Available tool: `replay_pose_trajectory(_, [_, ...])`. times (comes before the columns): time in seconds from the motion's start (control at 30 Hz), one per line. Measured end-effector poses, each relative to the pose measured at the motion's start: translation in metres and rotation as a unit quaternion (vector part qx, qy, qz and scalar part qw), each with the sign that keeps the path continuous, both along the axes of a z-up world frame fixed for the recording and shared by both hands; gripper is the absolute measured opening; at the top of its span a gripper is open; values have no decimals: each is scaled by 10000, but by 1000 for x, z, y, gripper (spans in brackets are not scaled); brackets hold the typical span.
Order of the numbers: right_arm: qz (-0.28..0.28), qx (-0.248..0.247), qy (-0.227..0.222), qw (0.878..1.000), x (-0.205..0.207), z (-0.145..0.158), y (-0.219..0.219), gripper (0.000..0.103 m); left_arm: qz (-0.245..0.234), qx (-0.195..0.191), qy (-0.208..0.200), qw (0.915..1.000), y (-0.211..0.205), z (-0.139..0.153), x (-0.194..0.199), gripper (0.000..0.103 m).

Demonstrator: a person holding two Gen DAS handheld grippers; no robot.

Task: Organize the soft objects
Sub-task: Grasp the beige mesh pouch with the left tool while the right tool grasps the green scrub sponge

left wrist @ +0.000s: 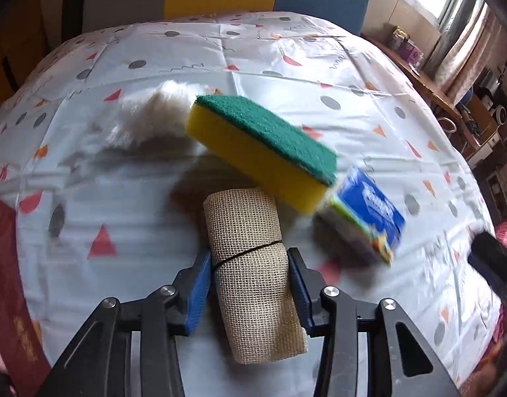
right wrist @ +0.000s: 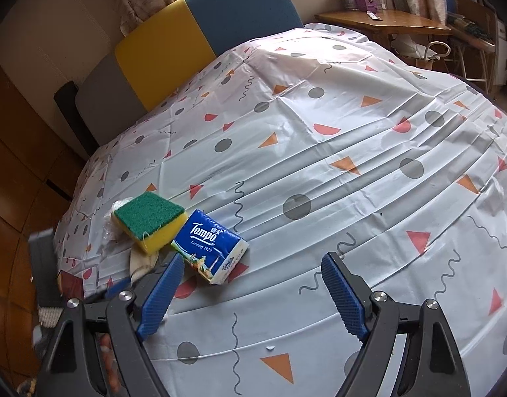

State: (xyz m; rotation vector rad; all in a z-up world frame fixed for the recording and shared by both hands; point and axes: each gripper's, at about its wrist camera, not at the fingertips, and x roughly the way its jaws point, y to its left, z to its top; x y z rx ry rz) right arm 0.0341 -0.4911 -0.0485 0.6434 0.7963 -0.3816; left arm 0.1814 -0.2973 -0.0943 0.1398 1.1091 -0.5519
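Observation:
My left gripper is shut on a roll of beige burlap tied with a dark band, one blue pad on each side. The roll's far end reaches under a yellow sponge with a green scouring face. A white fluffy piece lies behind the sponge. A blue Tempo tissue pack rests to the sponge's right. My right gripper stands open over bare cloth to the right of the tissue pack, with nothing between its fingers.
The table wears a white cloth printed with grey dots and red and orange triangles. Yellow and blue chair backs stand at the far edge. A wooden side table carries boxes. A red flat object lies at the left edge.

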Motion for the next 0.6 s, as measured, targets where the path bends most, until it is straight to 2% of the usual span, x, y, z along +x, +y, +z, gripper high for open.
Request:
replay_pose_trajectory(0.13, [14,-15,-11,10000,-1,1,1,86,-98,123,-121,9998,22,-1,-43,45])
replay_pose_trajectory(0.3, [112,-83,12,9999,1,1,5,86,-364,298,-630,9969,49,-6,-103,45])
replay_pose_trajectory(0.4, [302,-120,21,9995,4,-1,12,86,-452,337,-950,9939,61,-9,-122,45])
replay_pose_trajectory(0.6, [1158,-464,108,9921,18,-6,47,86,-671,286,-1389,9876,65,-14,-134,45])
